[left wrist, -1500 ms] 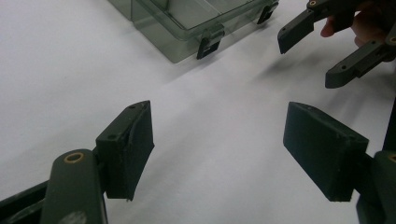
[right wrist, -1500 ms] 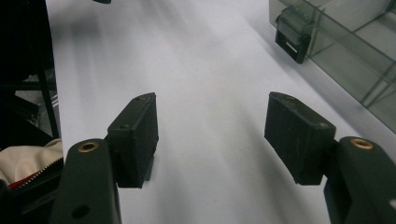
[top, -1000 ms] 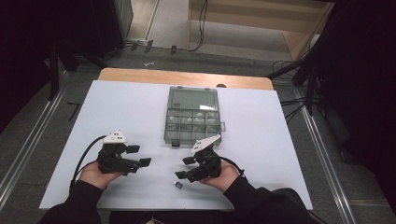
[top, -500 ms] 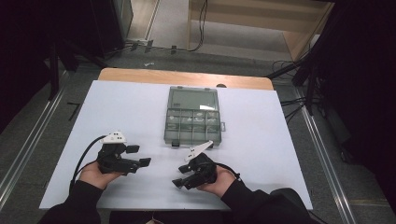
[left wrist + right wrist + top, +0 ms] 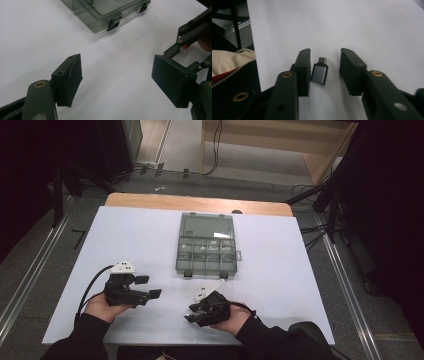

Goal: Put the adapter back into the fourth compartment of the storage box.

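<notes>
A small grey USB adapter [image 5: 319,73] with a metal plug lies flat on the white table, between the jaws of my right gripper [image 5: 325,56]. The jaws have just been closing around it. The left jaw is at its side, while a gap remains before the right jaw, so the pads do not press it. From above, my right gripper [image 5: 194,313] points left near the table's front edge. My left gripper [image 5: 150,287] rests open and empty at the front left, and its own view has my left gripper [image 5: 117,75] standing wide over bare table.
A clear grey compartment box [image 5: 207,245] with latches sits shut in the middle of the table, and its near corner [image 5: 105,10] lies just beyond my left jaws. A white sheet [image 5: 280,270] covers the table. Beige fabric [image 5: 229,60] hangs off the front edge.
My right gripper has moved toward the front edge and down over the adapter, and its jaws have narrowed around it. The left gripper has not moved.
</notes>
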`<state>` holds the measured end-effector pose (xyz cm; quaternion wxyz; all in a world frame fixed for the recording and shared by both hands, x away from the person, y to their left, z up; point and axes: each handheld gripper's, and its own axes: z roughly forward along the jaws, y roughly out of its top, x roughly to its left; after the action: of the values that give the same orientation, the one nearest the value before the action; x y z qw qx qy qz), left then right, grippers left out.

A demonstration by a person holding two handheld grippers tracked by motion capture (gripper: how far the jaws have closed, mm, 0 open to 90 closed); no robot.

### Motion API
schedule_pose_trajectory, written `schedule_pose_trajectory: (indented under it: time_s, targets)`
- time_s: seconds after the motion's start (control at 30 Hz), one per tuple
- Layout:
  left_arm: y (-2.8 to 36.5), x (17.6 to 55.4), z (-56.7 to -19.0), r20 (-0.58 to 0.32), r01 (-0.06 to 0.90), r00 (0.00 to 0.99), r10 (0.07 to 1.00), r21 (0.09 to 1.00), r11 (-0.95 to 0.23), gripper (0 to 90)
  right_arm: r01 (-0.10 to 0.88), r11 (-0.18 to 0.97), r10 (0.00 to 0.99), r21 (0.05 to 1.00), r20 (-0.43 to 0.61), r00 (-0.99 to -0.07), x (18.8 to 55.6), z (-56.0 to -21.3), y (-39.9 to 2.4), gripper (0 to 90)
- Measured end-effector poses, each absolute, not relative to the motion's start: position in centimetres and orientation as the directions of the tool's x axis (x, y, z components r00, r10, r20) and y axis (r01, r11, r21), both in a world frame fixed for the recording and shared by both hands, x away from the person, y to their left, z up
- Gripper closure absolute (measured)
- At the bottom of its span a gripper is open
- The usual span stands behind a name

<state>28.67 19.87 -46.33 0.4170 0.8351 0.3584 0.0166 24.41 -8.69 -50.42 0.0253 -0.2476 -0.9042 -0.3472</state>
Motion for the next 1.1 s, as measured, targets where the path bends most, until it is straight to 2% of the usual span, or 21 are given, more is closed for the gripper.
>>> schedule_pose_trajectory:
  time_s: [0.13, 0.2, 0.5, 0.7, 1.1]
  targets:
    - [19.9, 28.7, -46.4, -0.272, 0.586, 0.741, 0.614, 0.707, -0.395, 25.1, 0.449, 0.653, 0.425, 0.61, 0.196, -0.884, 24.3, -50.4, -8.6, 71.6]
    - [19.9, 28.7, -46.3, -0.27, 0.586, 0.741, 0.614, 0.707, -0.397, 25.1, 0.441, 0.659, 0.417, 0.61, 0.191, -0.888, 24.4, -50.4, -8.6, 73.4]
    - [19.8, 28.7, -46.3, -0.273, 0.584, 0.743, 0.611, 0.71, -0.394, 25.1, 0.435, 0.66, 0.396, 0.612, 0.209, -0.894, 25.0, -50.1, -8.7, 74.0]
    - [19.6, 28.9, -46.3, -0.274, 0.581, 0.749, 0.603, 0.71, -0.398, 25.1, 0.489, 0.615, 0.417, 0.619, 0.271, -0.867, 25.7, -49.7, -9.4, 74.0]
    - [18.6, 29.7, -46.3, -0.27, 0.565, 0.771, 0.577, 0.708, -0.425, 25.1, 0.549, 0.553, 0.468, 0.627, 0.312, -0.827, 26.5, -49.1, -11.4, 73.9]
